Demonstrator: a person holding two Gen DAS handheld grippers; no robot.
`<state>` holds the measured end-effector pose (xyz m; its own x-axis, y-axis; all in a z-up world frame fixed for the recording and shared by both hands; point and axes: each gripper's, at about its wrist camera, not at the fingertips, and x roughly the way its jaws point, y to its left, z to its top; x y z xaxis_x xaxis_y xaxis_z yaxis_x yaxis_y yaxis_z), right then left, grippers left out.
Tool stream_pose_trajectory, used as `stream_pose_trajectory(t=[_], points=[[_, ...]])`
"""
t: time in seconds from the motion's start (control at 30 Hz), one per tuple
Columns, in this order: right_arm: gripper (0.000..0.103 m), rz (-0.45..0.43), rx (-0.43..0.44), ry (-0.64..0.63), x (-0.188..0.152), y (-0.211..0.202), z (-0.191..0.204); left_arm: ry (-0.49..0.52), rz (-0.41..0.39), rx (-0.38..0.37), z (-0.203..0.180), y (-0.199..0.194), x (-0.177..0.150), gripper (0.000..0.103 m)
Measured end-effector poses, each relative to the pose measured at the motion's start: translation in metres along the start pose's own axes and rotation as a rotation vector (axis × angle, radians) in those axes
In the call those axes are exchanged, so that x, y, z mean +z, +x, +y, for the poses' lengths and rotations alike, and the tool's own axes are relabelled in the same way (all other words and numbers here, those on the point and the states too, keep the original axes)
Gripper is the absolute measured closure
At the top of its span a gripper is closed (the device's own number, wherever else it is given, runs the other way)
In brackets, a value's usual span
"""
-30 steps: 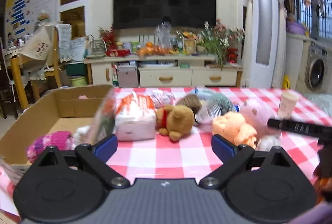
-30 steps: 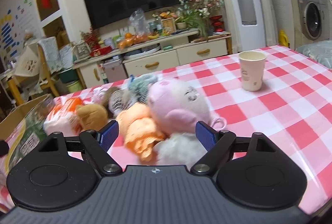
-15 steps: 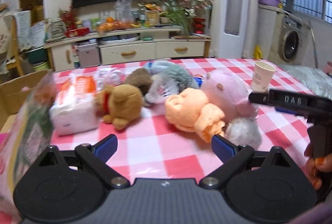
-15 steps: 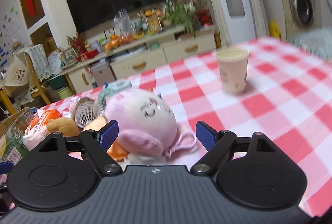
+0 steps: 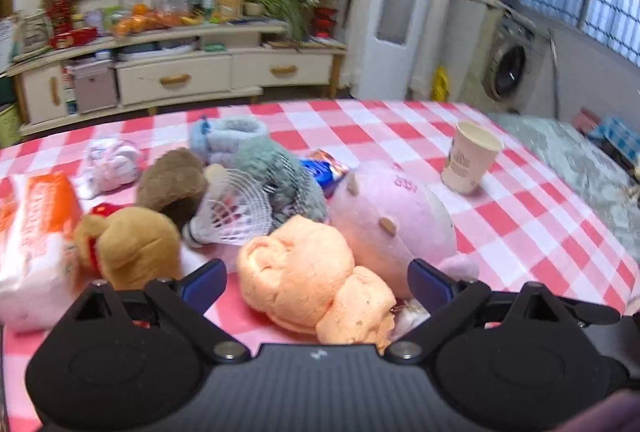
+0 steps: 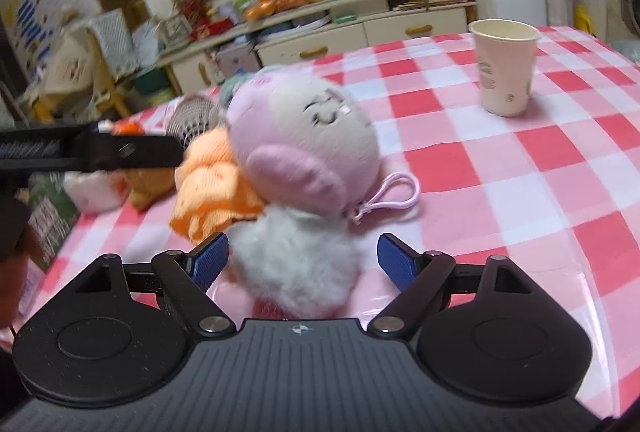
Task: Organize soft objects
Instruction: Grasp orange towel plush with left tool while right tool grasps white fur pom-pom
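Two tools spread wide, nothing gripped | right tool (image 6: 302, 258) straddles white fluffy toy (image 6: 296, 264) on tabletop (image 6: 500, 192), left tool (image 5: 316, 278) straddles orange plush (image 5: 312, 272) | risk, I judge: toys touch pink plush (image 6: 304, 136); pinching its cord (image 6: 390, 192) drags it.

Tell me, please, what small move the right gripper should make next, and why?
Probably ease the right gripper forward a little and close. Its jaws stand open, and the white fluffy toy sits right between the blue pads, against the pink plush. The left gripper is open over the orange plush, so each has its own target.
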<state>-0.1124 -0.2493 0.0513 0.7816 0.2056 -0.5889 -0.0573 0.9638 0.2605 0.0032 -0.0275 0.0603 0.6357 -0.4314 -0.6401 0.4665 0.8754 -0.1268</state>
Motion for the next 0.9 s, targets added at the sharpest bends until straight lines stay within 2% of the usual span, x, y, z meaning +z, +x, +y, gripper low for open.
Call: stream_pose_trajectory(t=[0.2,0.3,0.37,0.4,0.47,0.5,0.67,0.9], points=[[0.009,0.038,0.012,-0.02,-0.001,0.015,0.006,-0.017,0.052,-0.024,0.011,0.027,0.006,0.006],[0.021,0.045,0.019,-0.011,0.0,0.02,0.005,-0.036,0.077,-0.029,0.014,0.038,0.007,0.01],[0.029,0.055,0.017,-0.009,0.0,0.024,0.005,-0.04,0.096,-0.013,0.015,0.046,0.006,0.018],[0.03,0.053,0.016,-0.012,0.0,0.024,0.006,-0.034,0.101,-0.002,0.016,0.048,0.006,0.021],[0.03,0.052,0.01,-0.018,0.0,0.025,0.008,-0.037,0.114,0.008,0.018,0.052,0.003,0.036],[0.03,0.052,0.009,-0.019,0.0,0.026,0.008,-0.046,0.122,0.01,0.019,0.054,0.003,0.037],[0.038,0.054,0.0,-0.037,0.0,0.027,0.014,-0.055,0.106,0.023,0.018,0.048,0.001,0.042],[0.045,0.052,0.006,-0.041,0.003,0.032,0.018,-0.078,0.074,0.082,0.031,0.026,0.0,0.044]])
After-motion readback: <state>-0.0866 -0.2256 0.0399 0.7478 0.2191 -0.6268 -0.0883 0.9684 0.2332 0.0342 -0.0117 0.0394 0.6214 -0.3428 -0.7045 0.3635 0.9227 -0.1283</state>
